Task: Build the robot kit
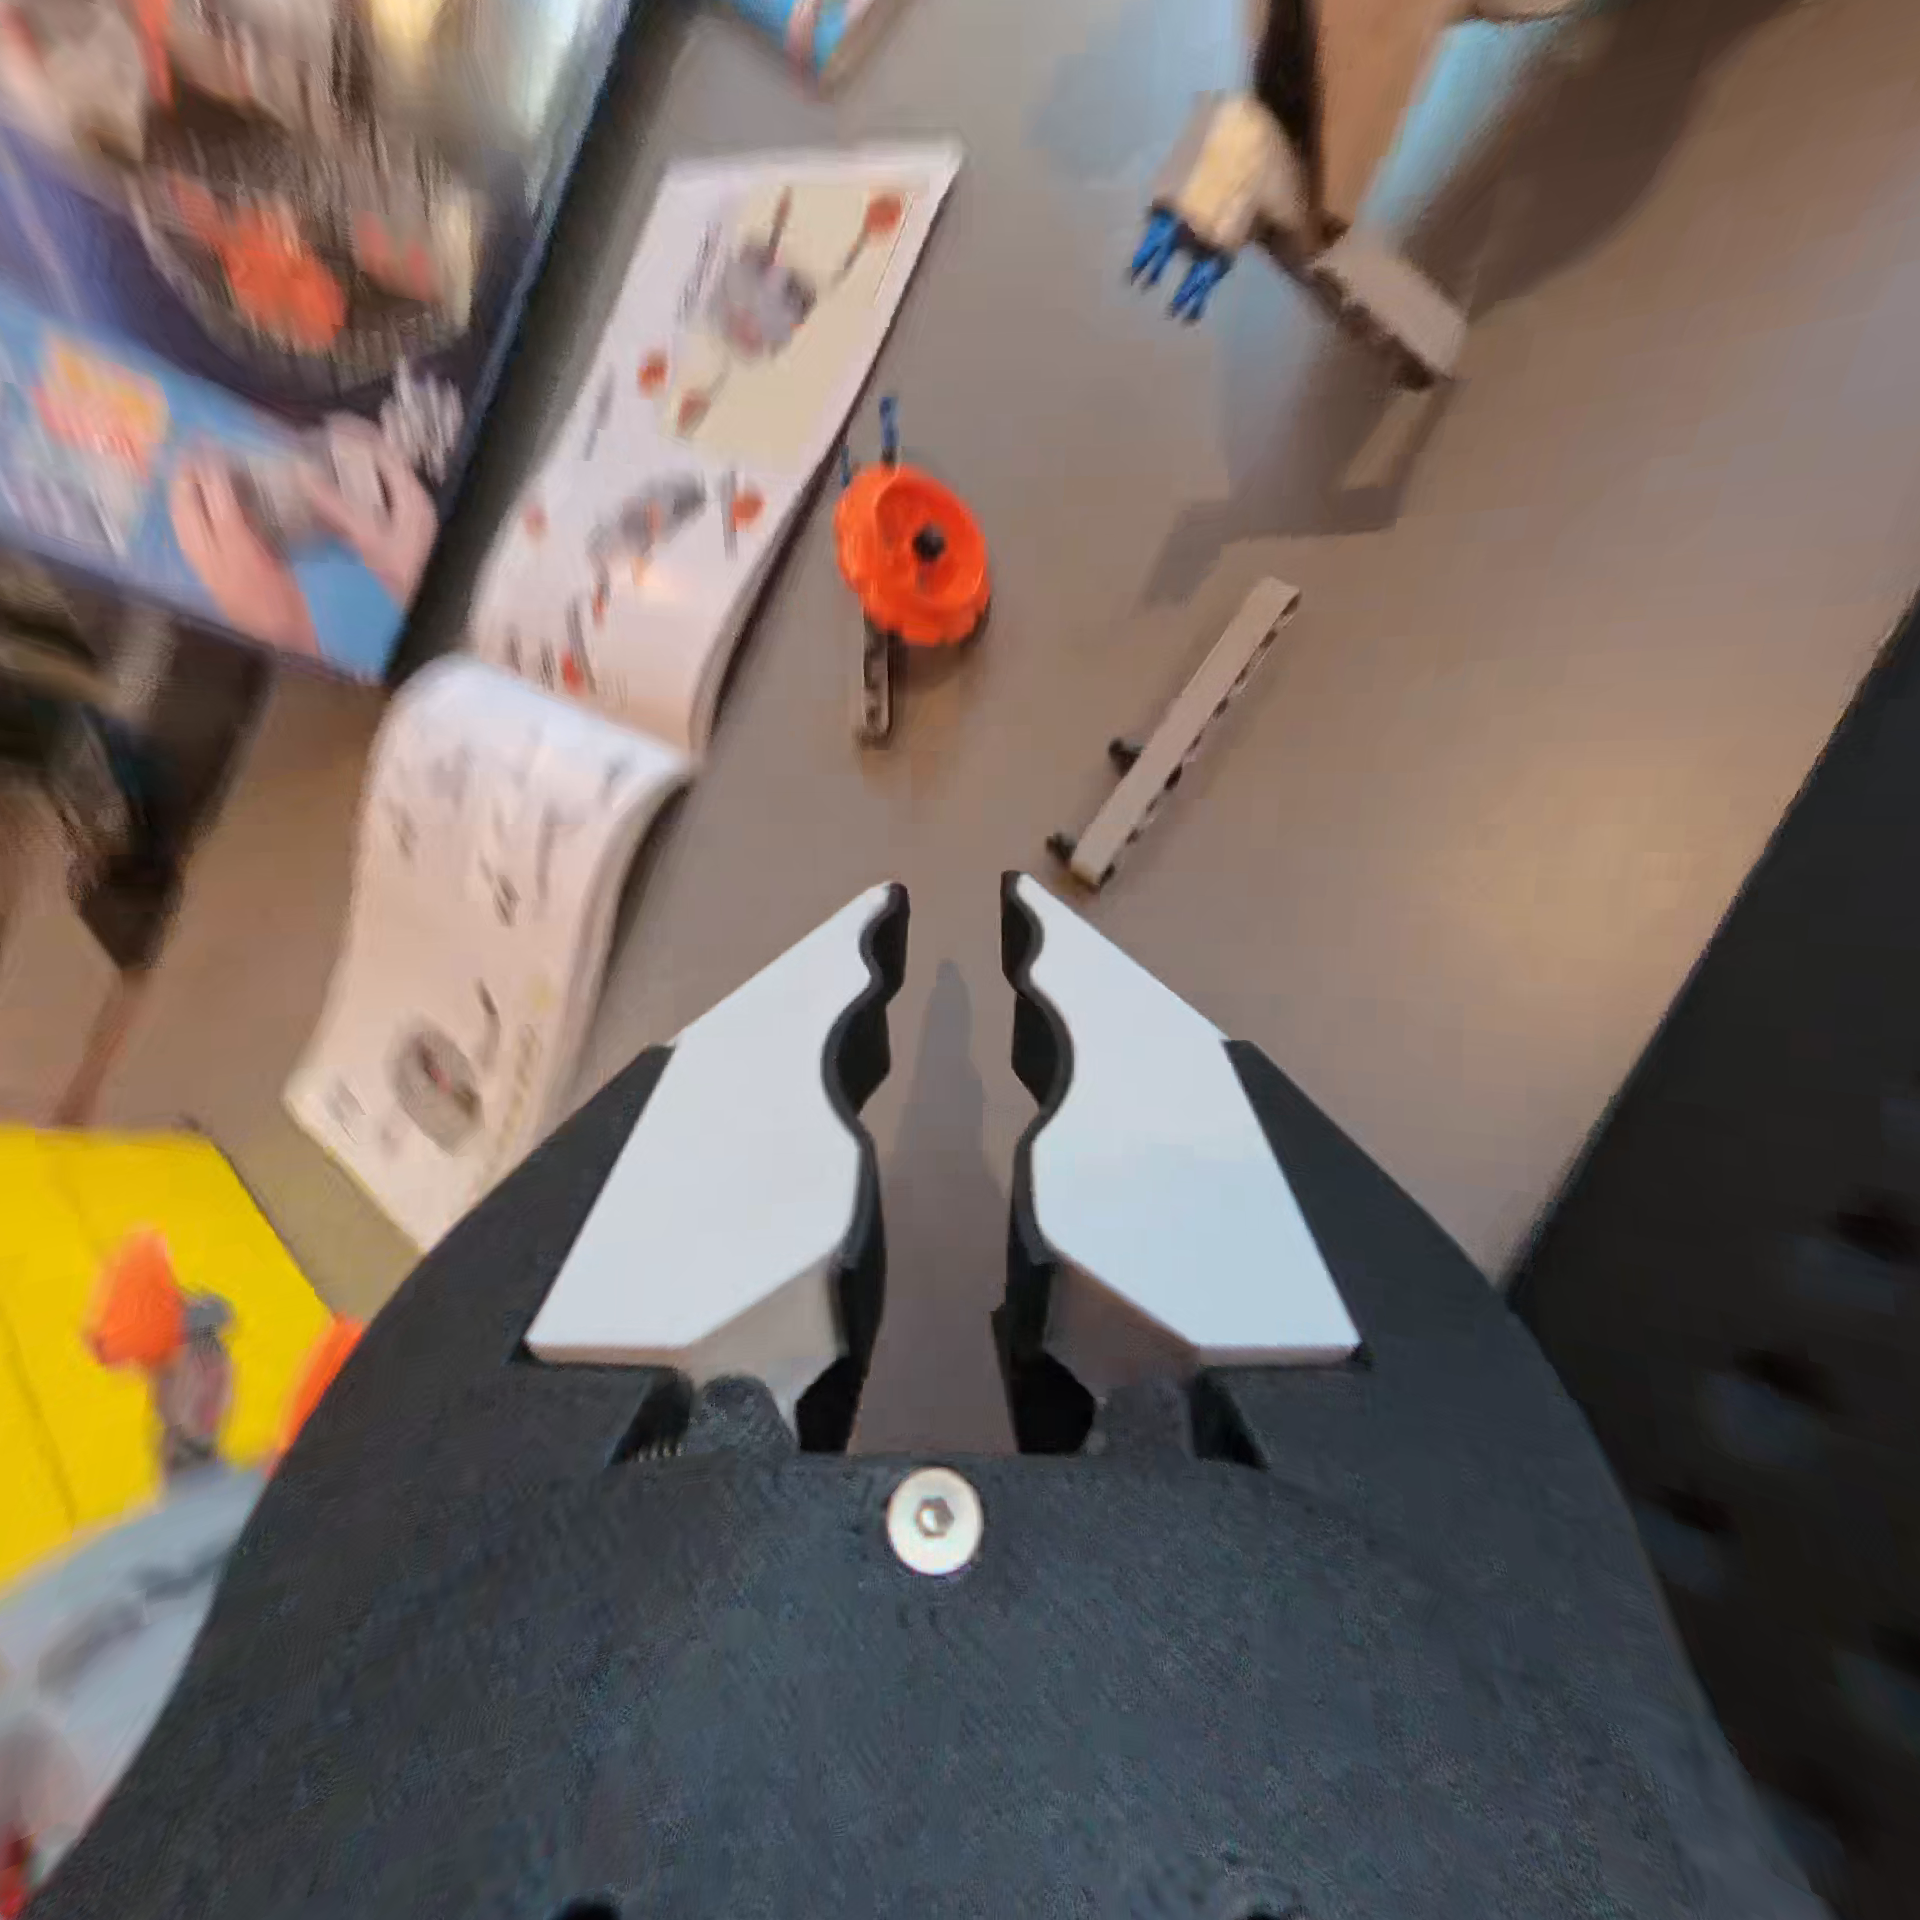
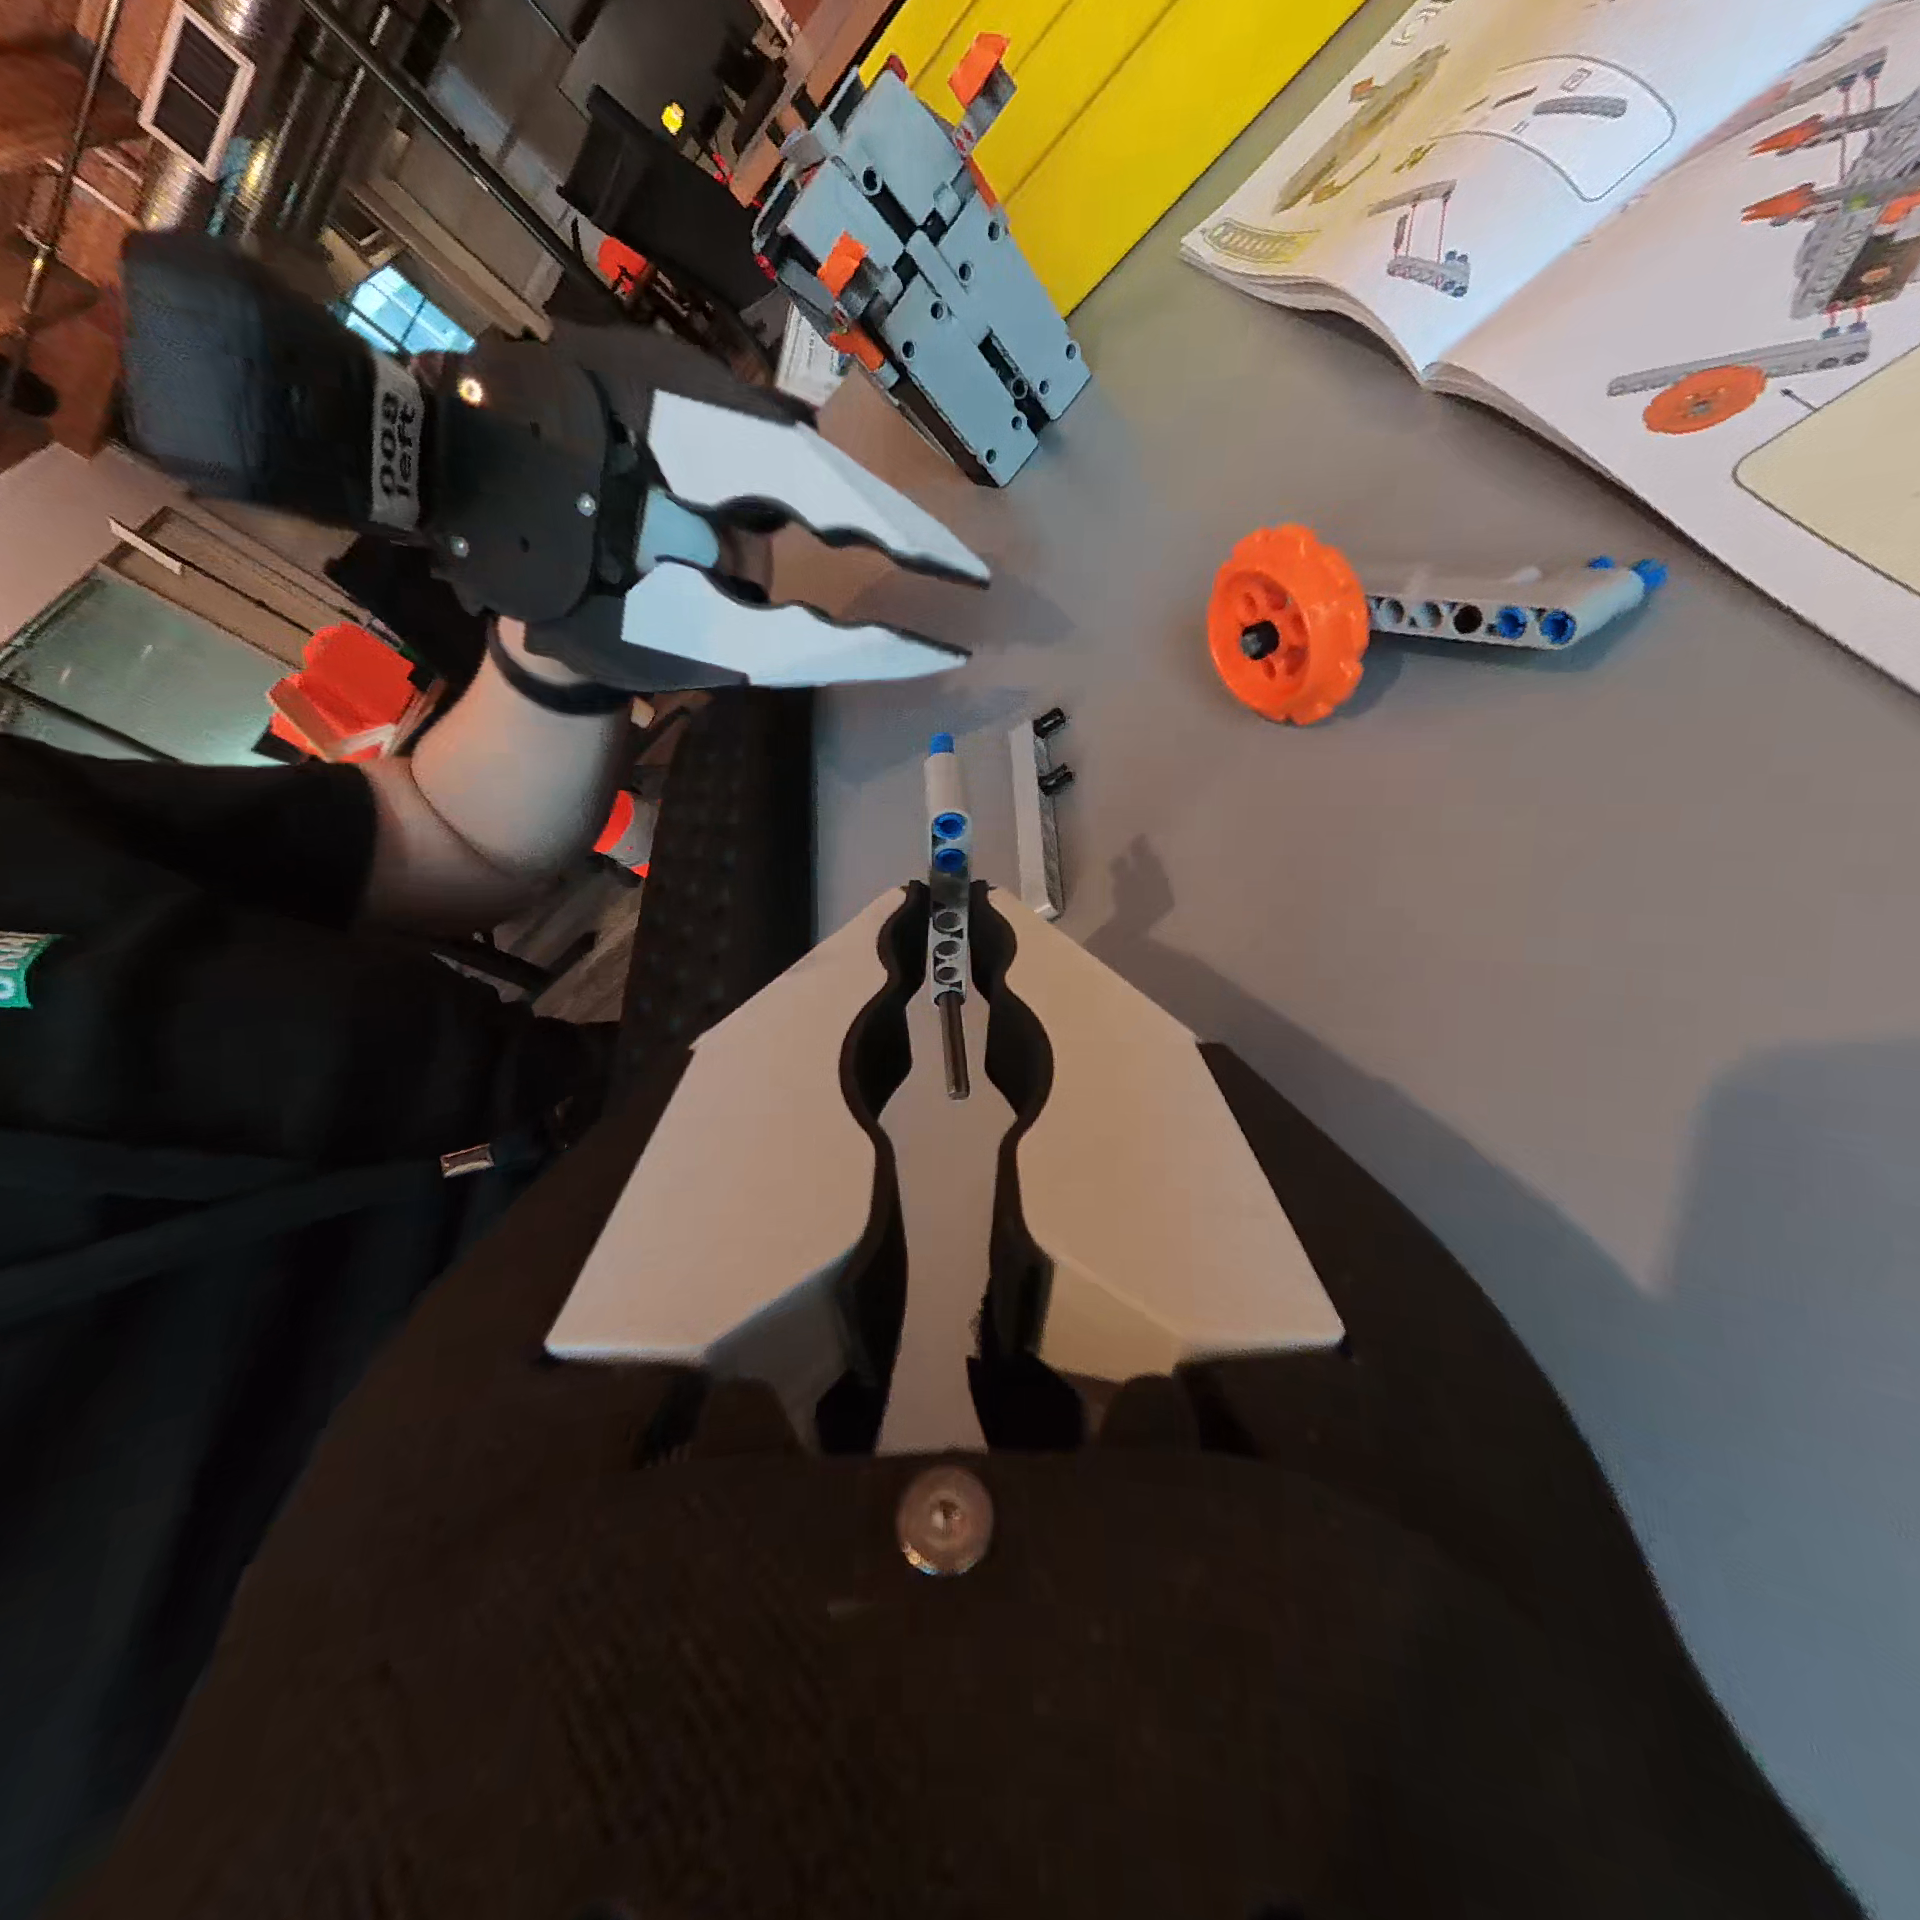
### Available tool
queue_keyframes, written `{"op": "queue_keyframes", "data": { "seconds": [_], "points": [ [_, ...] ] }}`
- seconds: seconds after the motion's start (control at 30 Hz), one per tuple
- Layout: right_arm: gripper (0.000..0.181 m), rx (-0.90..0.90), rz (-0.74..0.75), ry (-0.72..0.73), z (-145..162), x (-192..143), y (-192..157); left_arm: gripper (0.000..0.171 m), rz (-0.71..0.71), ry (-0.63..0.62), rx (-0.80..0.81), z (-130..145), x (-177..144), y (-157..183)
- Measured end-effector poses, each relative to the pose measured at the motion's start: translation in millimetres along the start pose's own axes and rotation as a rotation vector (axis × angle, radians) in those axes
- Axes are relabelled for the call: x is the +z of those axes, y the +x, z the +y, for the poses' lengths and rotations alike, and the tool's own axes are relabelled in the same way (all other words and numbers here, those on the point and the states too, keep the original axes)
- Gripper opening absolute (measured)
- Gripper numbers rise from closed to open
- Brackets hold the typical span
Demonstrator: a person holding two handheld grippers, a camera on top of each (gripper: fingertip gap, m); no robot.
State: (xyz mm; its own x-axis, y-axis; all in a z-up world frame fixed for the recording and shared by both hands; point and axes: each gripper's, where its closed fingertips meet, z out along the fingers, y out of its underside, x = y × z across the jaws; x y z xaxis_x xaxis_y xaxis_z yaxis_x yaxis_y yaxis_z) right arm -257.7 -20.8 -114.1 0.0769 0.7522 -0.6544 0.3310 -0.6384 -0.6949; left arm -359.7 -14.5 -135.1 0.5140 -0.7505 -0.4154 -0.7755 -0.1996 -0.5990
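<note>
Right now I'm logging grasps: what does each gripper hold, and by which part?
The right gripper clamps a grey holed beam near its middle, blue-pinned end forward. The left gripper is open and holds nothing.

Grippers: two, left gripper (image 1: 951, 894) and right gripper (image 2: 948, 896).
Orange wheel (image 2: 1286, 623): one, ahead and to the right of the right fingers (image 2: 1143, 1143).
Grey beams: three. Held beam (image 2: 943, 790) between those fingers; loose beam (image 2: 1036, 831) just to their right; wheel beam (image 2: 1455, 615) joined to the wheel.
Black pins (image 2: 1051, 719) on loose beam: two.
Blue pins (image 2: 945, 826) on held beam: three visible.
Open booklet (image 2: 1507, 208): one, far ahead, right.
Grey block assembly (image 2: 925, 301): one, ahead, left.
Yellow box (image 2: 1101, 125): one.
Blue box (image 1: 208, 416): one, left of the left fingers (image 1: 727, 1143).
</note>
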Motion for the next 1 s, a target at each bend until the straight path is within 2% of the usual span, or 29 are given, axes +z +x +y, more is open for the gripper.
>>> {"op": "queue_keyframes", "data": {
  "seconds": [0.03, 0.1, 0.17, 0.23, 0.27, 0.3, 0.33, 0.37, 0.43, 0.53, 0.63, 0.67, 0.7, 0.77, 0.83, 0.9, 1.0],
  "points": [
    [0.006, -0.006, -0.003, -0.012, -0.5, 0.7, 0.3, 0.015, 0.018, -0.055, -0.121, 8.4, -1.7, 5.8],
    [0.006, -0.029, 0.009, -0.057, 1.3, 1.4, 5.3, 0.0, 0.083, -0.109, -0.395, 14.8, -2.8, 21.5],
    [0.006, -0.045, 0.025, -0.1, 3.7, 0.9, 13.3, 0.0, 0.179, -0.066, -0.662, 3.0, 0.2, 34.3],
    [0.006, -0.034, 0.013, -0.119, 4.9, -0.3, 18.4, 0.012, 0.169, -0.049, -0.821, -1.7, 8.1, 31.5],
    [0.006, -0.021, -0.001, -0.117, 5.0, -0.7, 19.5, 0.023, 0.104, -0.107, -0.832, 6.3, 13.7, 26.6],
    [0.006, -0.003, -0.014, -0.109, 4.8, -1.2, 20.1, 0.026, 0.022, -0.157, -0.817, 12.6, 17.4, 20.3],
    [0.006, 0.018, -0.034, -0.099, 4.7, -1.8, 19.1, 0.045, -0.03, -0.181, -0.801, 12.5, 19.5, 17.4],
    [0.006, 0.036, -0.055, -0.09, 4.7, -2.9, 17.2, 0.047, -0.028, -0.187, -0.792, 7.3, 22.6, 20.9],
    [0.006, 0.045, -0.077, -0.082, 5.7, -6.4, 14.1, 0.044, -0.001, -0.16, -0.778, -6.3, 30.5, 27.2],
    [0.006, 0.058, -0.078, -0.075, 7.3, -12.1, 13.4, 0.027, 0.015, -0.148, -0.69, -16.2, 42.2, 21.2],
    [0.006, 0.074, -0.084, -0.054, 5.2, -16.0, 12.2, 0.012, -0.101, -0.231, -0.594, 0.6, 47.7, -7.0],
    [0.006, 0.074, -0.087, -0.046, 4.0, -17.2, 11.1, 0.012, -0.116, -0.244, -0.598, 4.2, 46.6, -10.3],
    [0.006, 0.072, -0.089, -0.042, 3.4, -18.3, 9.9, 0.012, -0.075, -0.217, -0.631, -0.1, 46.7, -4.8],
    [0.006, 0.066, -0.085, -0.041, 3.0, -19.3, 8.9, 0.015, 0.052, -0.075, -0.78, -22.1, 43.7, 10.8],
    [0.006, 0.056, -0.082, -0.044, 2.6, -19.3, 7.3, 0.031, 0.133, 0.015, -0.93, -36.0, 38.8, 20.4],
    [0.006, 0.045, -0.082, -0.046, 2.2, -18.6, 5.5, 0.05, 0.134, -0.012, -0.967, -36.1, 42.5, 26.0],
    [0.006, 0.043, -0.084, -0.049, 3.5, -17.3, 3.7, 0.053, 0.056, -0.112, -0.853, -34.9, 50.0, 29.1]
  ]
}}
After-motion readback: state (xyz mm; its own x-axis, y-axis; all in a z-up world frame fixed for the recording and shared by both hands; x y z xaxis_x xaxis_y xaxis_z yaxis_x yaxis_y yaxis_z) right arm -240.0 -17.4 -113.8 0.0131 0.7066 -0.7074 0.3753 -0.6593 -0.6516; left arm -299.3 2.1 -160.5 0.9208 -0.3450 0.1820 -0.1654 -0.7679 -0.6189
